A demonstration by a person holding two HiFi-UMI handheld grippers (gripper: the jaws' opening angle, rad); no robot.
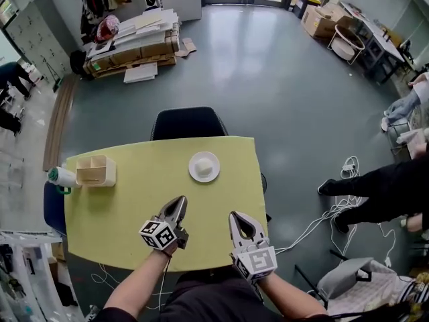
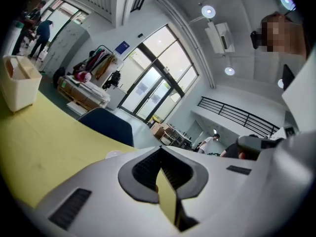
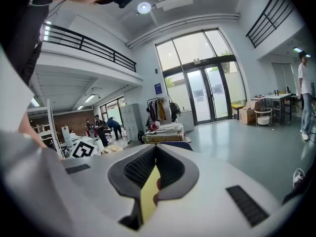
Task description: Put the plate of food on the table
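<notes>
Yellow-green tabletop (image 1: 134, 206) carries the white plate (image 1: 204, 166) with a pale lump of food, resting near its far edge in front of a dark chair (image 1: 188, 123). A wooden box (image 1: 95, 171) stands well to the left. The left hand-held gripper (image 1: 179, 202) and right hand-held gripper (image 1: 234, 217) hang over the near side, both with jaws together and empty, apart from the plate.

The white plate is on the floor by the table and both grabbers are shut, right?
No. The head view shows the white plate on the yellow table, not the floor. The left gripper and right gripper are indeed shut.
</notes>
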